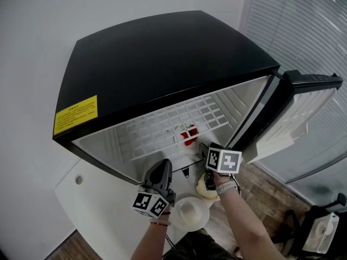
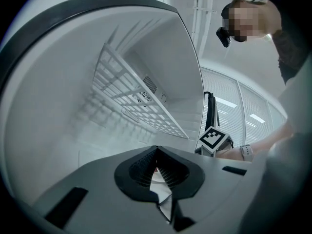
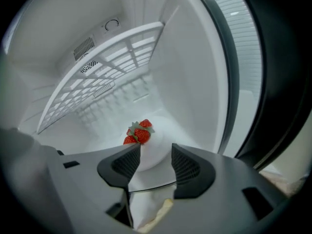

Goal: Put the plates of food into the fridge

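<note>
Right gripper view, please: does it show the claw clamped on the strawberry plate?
No, the right claw stands open, its jaws apart and not pressing on the plate.

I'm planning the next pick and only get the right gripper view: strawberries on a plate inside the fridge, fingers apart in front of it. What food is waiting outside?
Observer: The head view shows a plate of tan, bun-like food on the white table, close by the right gripper.
Operator: Only that one?
Observer: No, a second white plate sits nearer the person. I can't identify its pale contents.
Operator: Where's the left gripper?
Observer: The left gripper is outside the fridge, over the table beside those plates.
</note>
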The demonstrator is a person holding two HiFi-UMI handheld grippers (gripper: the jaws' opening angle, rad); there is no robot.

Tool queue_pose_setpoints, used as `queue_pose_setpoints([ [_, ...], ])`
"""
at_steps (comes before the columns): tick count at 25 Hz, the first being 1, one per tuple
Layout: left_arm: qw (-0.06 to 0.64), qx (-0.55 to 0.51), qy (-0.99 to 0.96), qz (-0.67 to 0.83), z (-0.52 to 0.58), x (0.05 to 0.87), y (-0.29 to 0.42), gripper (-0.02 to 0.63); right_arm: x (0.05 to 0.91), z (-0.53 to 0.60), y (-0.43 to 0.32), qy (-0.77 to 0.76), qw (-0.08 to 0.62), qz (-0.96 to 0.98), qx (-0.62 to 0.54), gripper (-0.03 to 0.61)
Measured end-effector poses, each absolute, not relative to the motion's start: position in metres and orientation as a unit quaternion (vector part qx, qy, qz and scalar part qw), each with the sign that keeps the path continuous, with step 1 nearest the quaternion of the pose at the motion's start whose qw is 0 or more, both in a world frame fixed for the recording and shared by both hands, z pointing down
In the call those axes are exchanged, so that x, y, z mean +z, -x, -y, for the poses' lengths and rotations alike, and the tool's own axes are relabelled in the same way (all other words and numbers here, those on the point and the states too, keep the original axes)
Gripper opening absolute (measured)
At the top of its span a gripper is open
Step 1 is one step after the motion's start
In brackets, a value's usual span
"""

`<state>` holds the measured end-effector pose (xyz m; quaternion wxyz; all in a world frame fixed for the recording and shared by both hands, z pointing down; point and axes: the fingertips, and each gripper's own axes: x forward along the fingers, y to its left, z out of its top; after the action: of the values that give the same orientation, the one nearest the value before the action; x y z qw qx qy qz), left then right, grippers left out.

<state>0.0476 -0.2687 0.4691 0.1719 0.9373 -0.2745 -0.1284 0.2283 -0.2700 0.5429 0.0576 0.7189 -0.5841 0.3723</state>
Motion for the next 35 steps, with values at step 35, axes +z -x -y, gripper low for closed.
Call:
queue_pose_setpoints([
  [35, 0.108, -0.099, -0.928, 0.341, 0.172, 0.436, 0.028, 0.008, 0.459, 0.13, -0.123, -0.611, 0.052, 0.781, 0.118, 0.008],
])
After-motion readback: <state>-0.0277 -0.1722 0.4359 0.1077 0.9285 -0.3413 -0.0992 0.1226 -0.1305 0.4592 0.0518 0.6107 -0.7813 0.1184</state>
